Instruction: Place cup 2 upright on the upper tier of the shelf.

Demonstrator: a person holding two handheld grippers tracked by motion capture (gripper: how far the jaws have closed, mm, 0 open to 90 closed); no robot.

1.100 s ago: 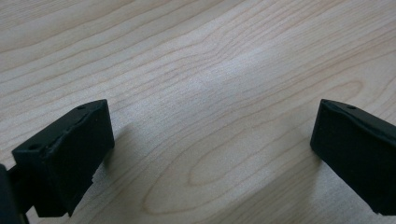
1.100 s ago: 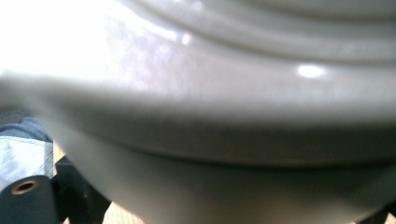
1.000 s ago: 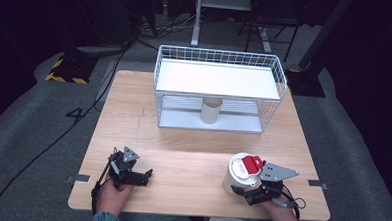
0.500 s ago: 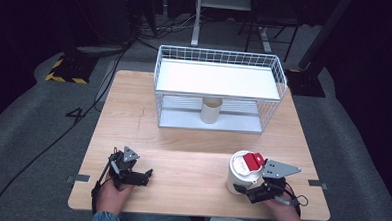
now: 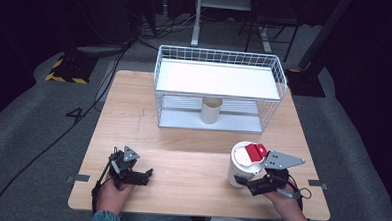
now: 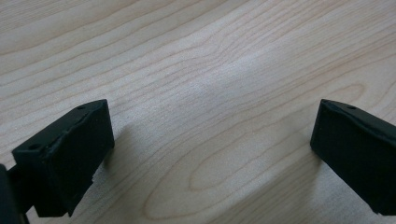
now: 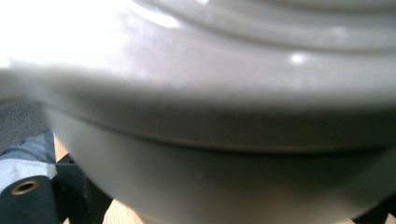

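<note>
high view: one white cup [image 5: 242, 165] with a red flap on its lid stands near the table's [image 5: 192, 140] front right corner; the right gripper [image 5: 255, 183] closes round its base, its jaw tips partly hidden by the cup. the left gripper [image 5: 143, 174] rests near the front left corner, jaws apart. one wire rack [image 5: 220, 89] sits at the far edge, one beige cup [image 5: 210, 110] under its shelf, half hidden by wire.

left gripper view: two black jaws wide apart over bare wood [image 6: 201, 88].

right gripper view: the white cup [image 7: 224, 116] is blurred, too close, hiding both jaws.
</note>
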